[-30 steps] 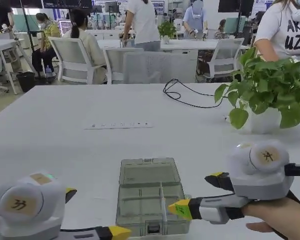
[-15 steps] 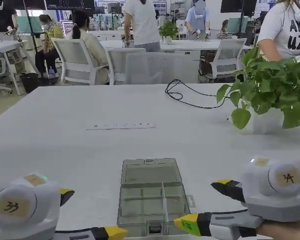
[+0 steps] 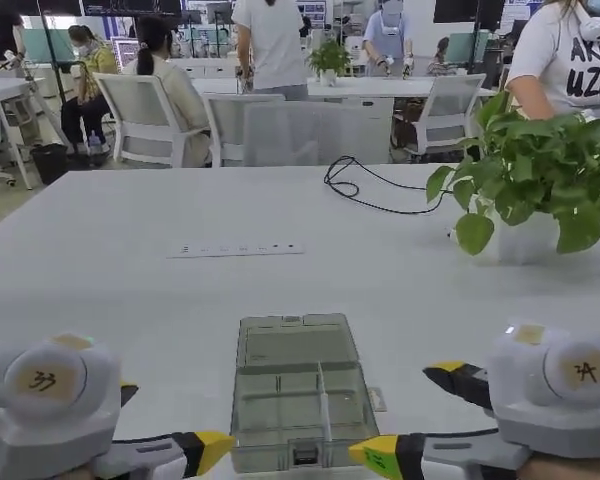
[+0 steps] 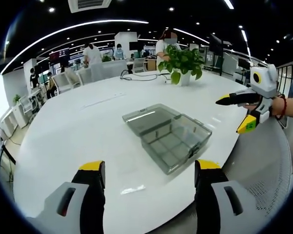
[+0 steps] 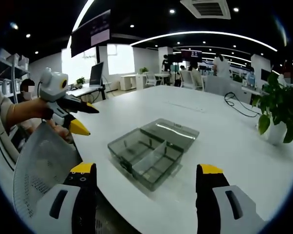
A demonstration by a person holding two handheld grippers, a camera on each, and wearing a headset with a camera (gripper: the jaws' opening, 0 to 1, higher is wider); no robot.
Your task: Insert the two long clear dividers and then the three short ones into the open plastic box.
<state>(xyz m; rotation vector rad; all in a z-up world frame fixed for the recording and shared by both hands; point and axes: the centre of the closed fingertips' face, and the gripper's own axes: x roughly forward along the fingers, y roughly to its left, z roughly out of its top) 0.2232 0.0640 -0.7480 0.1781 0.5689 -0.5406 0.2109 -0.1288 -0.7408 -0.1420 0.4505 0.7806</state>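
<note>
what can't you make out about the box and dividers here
Divider count in the box: head view, clear on clear, too faint; both gripper views, too small.
White strip: head view, too small to identify.
Left hand-held gripper: head view, cut off by the bottom edge.

Open-plan office: white desks [image 3: 100,270], mesh chairs [image 3: 290,135], ppl [image 3: 185,95] at wkstns.

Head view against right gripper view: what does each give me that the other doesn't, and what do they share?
Head view adds the round labelled backs of the left gripper and right gripper, both open. Right gripper view adds the hand holding the left gripper, a mesh chair back and ceiling lights. Both share the open plastic box, the potted plant and the white table.
</note>
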